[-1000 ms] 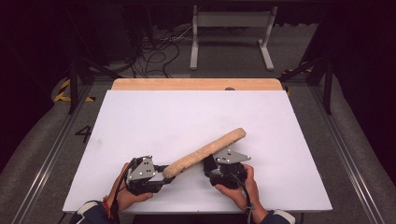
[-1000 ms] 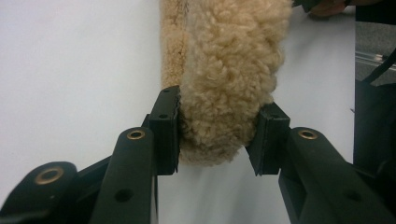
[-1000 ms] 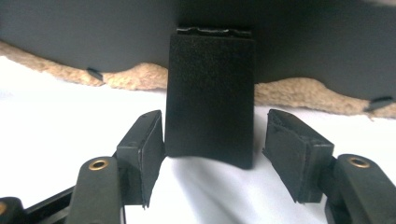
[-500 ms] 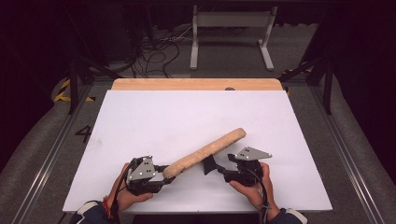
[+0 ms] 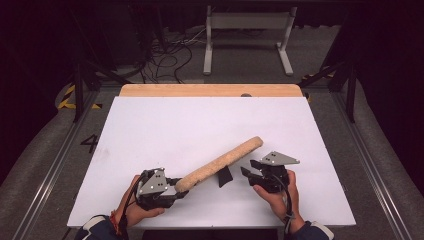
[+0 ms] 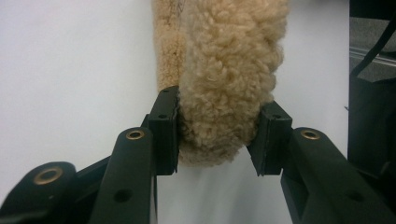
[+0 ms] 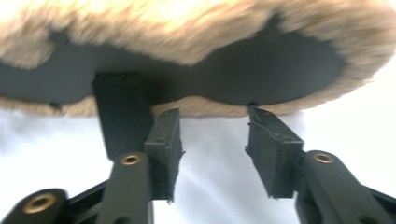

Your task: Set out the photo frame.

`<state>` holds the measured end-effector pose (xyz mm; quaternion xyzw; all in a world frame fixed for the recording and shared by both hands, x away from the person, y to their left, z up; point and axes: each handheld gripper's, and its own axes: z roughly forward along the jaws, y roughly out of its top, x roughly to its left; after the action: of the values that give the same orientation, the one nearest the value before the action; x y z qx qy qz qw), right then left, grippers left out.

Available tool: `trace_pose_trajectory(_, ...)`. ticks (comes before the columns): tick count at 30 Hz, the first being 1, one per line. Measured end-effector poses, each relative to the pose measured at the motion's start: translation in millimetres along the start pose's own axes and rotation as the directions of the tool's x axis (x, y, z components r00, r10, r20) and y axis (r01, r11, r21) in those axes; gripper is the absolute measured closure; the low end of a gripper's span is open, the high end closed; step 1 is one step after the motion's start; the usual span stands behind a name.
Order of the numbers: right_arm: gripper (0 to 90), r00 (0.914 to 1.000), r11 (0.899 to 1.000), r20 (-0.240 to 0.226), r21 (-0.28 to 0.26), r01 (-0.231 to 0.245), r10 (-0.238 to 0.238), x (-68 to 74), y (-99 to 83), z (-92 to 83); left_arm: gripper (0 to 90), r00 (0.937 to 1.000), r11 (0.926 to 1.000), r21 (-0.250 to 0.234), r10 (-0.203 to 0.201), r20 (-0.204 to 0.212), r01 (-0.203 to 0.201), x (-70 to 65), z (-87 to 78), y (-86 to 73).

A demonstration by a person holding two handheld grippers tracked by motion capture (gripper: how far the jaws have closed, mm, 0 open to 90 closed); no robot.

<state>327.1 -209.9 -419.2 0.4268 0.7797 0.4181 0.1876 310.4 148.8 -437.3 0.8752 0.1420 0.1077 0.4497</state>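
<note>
Fleece roll (image 5: 220, 163) lies near the table's (image 5: 150, 120) six o'clock edge — left gripper (image 5: 176, 186) pinches its end; right gripper view shows its dark underside, black strap (image 7: 119, 112) — right gripper (image 5: 248, 169), jaws just narrowing, empty, at three o'clock.

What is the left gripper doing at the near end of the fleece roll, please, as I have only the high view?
Observer: In the left gripper view, the left gripper is clamped on the fleece roll, with both pads pressing into the pile at its rounded end.
Operator: Thank you. Does the right gripper hold anything?
Observer: No. The right gripper has just been closing its jaws, but nothing sits between them.
Operator: And what is the dark flap under the roll?
Observer: The right gripper view shows a black strap hanging from a black lining on the roll's underside.
</note>
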Motion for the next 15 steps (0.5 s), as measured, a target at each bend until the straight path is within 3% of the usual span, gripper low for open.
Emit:
trace_pose_trajectory(5,49.3,0.9991,0.998,-0.013,-0.05,-0.042,0.041,-5.1,10.3,-8.6,60.1,0.9998,0.9998,0.007,0.018,0.004,-0.018,-5.0,1.9,2.2)
trace_pose_trajectory(10,46.0,0.9995,0.998,-0.011,-0.045,-0.031,0.031,-1.4,16.1,-5.6,60.2,0.9994,0.9996,0.006,0.027,0.022,-0.027,-10.1,4.7,3.9)
trace_pose_trajectory(15,48.2,0.9961,0.996,-0.047,-0.047,-0.076,0.074,-3.3,23.9,-2.9,60.6,0.9981,0.9988,0.009,0.048,0.038,-0.048,-13.9,7.0,5.7)
